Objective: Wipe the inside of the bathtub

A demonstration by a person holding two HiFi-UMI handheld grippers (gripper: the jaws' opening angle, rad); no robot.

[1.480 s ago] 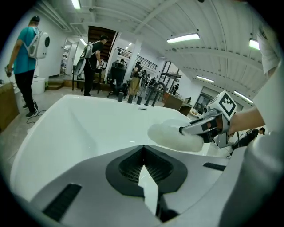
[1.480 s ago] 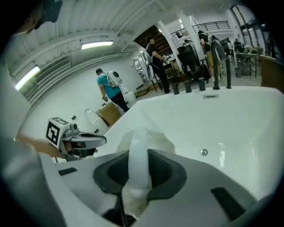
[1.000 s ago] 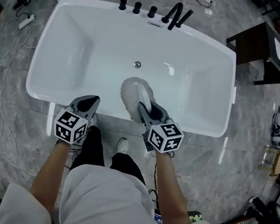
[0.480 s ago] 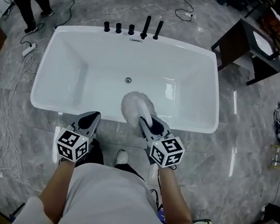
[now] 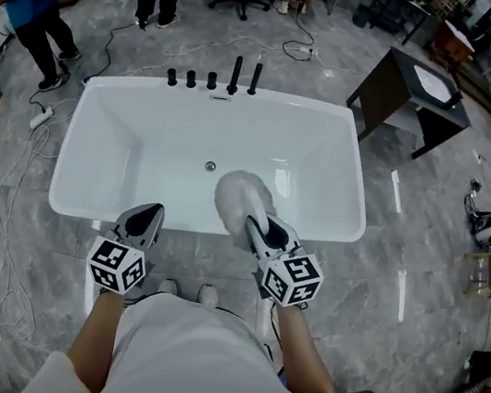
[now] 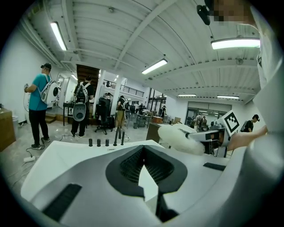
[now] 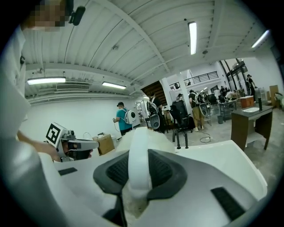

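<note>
1. We hold the left tongs (image 5: 150, 213) pressed together and empty, by the near rim
2. Our right tongs (image 5: 256, 224) clamp the smooth white strap of a fluffy round mitt (image 5: 239, 192), over the glossy white bathtub (image 5: 133, 138)
3. Black taps (image 5: 212, 80) line its far rim

Head view steeply down over the bathtub (image 5: 132, 147); both gripper views low, near-level, across its rim.

Bright, even ceiling strip lights (image 6: 235, 43); fisheye edge warp; foreground perhaps soft.
</note>
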